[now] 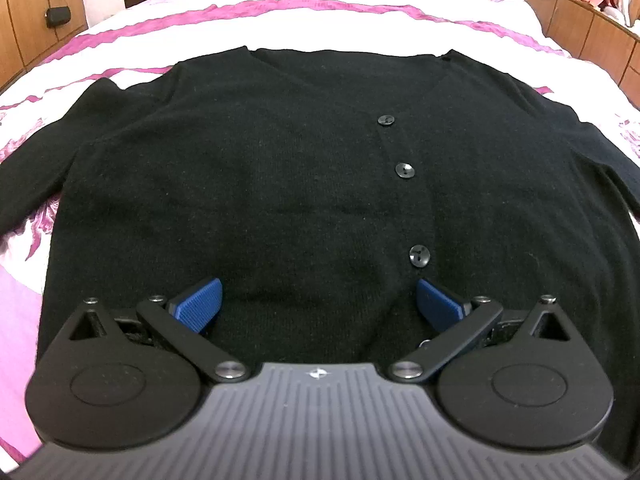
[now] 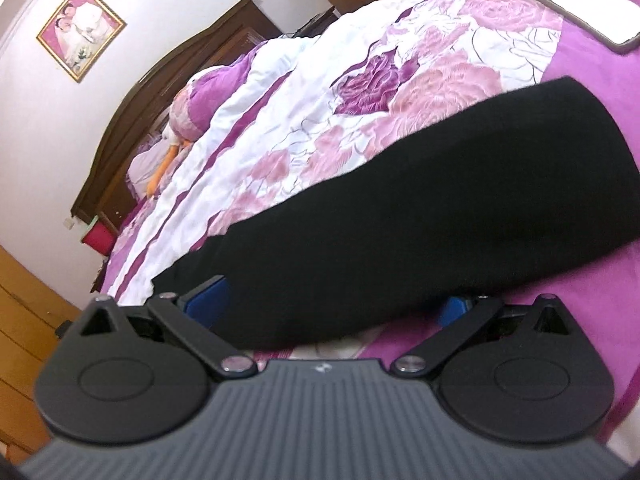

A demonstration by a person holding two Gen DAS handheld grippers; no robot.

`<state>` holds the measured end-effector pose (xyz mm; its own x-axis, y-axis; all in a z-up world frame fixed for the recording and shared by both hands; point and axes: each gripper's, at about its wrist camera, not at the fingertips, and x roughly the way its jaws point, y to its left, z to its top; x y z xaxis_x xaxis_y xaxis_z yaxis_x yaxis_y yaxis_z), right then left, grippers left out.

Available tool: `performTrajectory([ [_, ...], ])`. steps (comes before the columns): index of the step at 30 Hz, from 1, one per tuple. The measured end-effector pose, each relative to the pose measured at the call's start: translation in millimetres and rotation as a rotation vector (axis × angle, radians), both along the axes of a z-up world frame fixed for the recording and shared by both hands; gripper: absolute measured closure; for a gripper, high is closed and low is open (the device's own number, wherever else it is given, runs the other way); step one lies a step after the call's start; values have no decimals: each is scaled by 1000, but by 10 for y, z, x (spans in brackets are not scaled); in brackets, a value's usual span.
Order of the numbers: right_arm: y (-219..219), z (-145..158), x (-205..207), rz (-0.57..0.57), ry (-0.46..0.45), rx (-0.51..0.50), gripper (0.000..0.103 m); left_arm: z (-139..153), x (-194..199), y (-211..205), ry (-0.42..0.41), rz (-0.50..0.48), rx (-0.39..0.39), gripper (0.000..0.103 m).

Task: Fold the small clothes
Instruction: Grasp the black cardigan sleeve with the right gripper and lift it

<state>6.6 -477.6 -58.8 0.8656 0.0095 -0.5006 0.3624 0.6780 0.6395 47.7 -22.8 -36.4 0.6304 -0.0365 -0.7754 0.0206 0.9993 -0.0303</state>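
A black knit cardigan (image 1: pixel 280 168) lies spread flat, buttoned, on the bed, collar away from me, sleeves out to both sides. My left gripper (image 1: pixel 318 304) is open, its blue pads (image 1: pixel 200 304) wide apart just above the cardigan's lower front, near the bottom button (image 1: pixel 419 256). In the right wrist view a black sleeve (image 2: pixel 440 216) runs across the bedspread. My right gripper (image 2: pixel 332 304) is open, with the sleeve lying between its blue pads (image 2: pixel 208 300); the right pad is mostly hidden behind the cloth.
The bed has a white and pink-purple floral bedspread (image 1: pixel 320 20). A white phone (image 2: pixel 580 4) lies on the bed beyond the sleeve. A dark wooden headboard (image 2: pixel 160 92), pillows and a framed picture (image 2: pixel 80 26) are at the far end. Wooden cabinets (image 1: pixel 592 28) flank the bed.
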Motion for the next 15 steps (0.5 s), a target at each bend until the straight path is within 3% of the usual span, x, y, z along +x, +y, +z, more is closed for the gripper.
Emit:
performTrajectory([
  [9,-129,2,-69,-108,-23,-59,17,0,-23,-23,-21,-21,21,0],
  [11,-171,0,-42,-134,-6,-95,29,11,-26,-23,-20,-21,20,0],
  [14,-192,11,23,-143,41,-170,81,52,-48,1,-28,-20,7,0],
  [15,-197,21,31,-143,47,-190,85,74,-60,12,-35,-21,-1,0],
])
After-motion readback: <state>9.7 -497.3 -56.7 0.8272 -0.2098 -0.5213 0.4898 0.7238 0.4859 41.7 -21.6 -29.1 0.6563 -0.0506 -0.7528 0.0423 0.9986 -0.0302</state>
